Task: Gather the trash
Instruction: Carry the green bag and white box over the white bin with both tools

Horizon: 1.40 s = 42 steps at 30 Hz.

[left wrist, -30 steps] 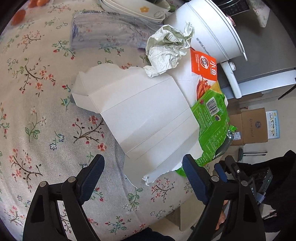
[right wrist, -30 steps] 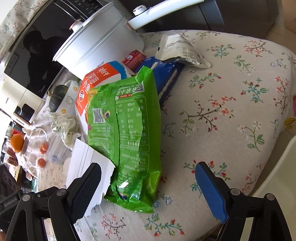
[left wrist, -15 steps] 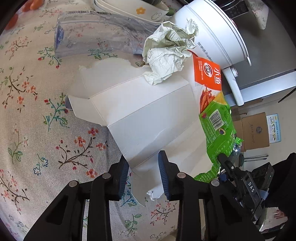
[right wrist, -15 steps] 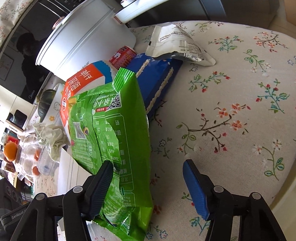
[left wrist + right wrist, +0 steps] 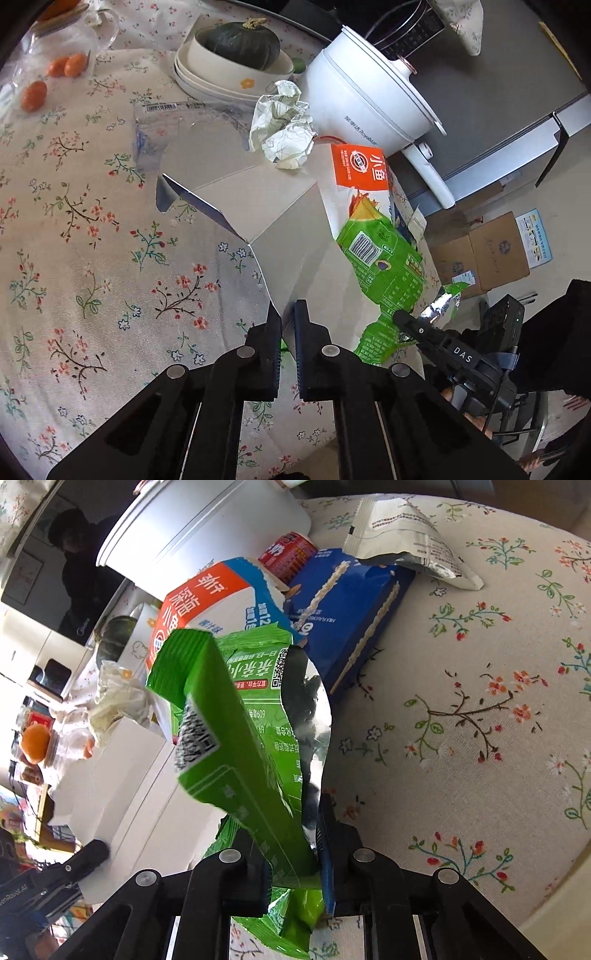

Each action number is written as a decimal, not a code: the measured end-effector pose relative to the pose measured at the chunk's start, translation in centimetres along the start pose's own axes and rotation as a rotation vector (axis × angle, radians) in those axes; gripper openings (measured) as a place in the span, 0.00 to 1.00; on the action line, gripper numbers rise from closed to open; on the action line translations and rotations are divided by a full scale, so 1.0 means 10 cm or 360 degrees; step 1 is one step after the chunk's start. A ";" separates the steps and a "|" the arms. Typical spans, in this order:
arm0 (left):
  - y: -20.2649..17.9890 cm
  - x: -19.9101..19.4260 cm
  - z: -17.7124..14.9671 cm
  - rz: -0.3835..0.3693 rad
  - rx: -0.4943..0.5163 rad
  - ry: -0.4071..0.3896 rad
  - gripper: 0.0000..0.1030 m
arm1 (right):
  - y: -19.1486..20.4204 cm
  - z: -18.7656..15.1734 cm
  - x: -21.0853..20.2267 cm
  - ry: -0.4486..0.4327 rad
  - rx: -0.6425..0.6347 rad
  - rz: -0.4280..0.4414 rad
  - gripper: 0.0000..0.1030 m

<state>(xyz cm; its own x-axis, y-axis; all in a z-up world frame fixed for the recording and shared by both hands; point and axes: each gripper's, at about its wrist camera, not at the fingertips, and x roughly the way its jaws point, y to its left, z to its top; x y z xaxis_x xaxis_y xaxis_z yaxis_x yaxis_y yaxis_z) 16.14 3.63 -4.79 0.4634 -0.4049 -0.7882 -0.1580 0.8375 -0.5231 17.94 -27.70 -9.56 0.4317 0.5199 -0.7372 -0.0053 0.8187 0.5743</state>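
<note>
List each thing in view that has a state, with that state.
Left tongs: just closed, clamped on white cardboard, its near edge lifted.
Right tongs: just closed, pinching green wrapper, torn open, foil showing.
Paper ball: crumpled.
White cooker: lidded.
Silver packet: open, flat.

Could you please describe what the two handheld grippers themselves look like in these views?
Both are black plastic frames with silver round rivets at the joints. The left gripper has dark finger pads. The right gripper has a blue finger pad; in the left wrist view its side carries white "DAS" lettering. A dark sleeve shows behind it.
</note>
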 end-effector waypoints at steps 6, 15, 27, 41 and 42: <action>-0.02 -0.15 -0.11 0.0219 0.0118 -0.0008 0.06 | 0.11 -0.06 -0.14 0.0005 -0.0052 0.0015 0.15; -0.09 -0.21 -0.25 0.0483 0.0285 -0.0054 0.06 | 0.30 -0.19 -0.20 -0.0011 -0.0146 -0.0010 0.15; -0.37 -0.41 -0.34 0.0588 0.0478 -0.0168 0.01 | 0.42 -0.25 -0.35 -0.0073 -0.0199 -0.0011 0.12; -0.61 -0.53 -0.51 0.0705 0.0621 -0.0259 0.00 | 0.29 -0.33 -0.69 -0.0077 -0.0305 -0.0030 0.08; -0.61 -0.55 -0.51 0.0723 0.0623 -0.0274 0.00 | 0.28 -0.34 -0.70 -0.0070 -0.0320 -0.0036 0.08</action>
<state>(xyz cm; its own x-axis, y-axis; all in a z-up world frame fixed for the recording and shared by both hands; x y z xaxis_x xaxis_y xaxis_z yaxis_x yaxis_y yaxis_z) 10.07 -1.14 1.05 0.5640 0.0613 -0.8235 -0.0565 0.9978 0.0355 11.84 -28.27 -3.99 0.4724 0.4932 -0.7305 -0.1732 0.8646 0.4717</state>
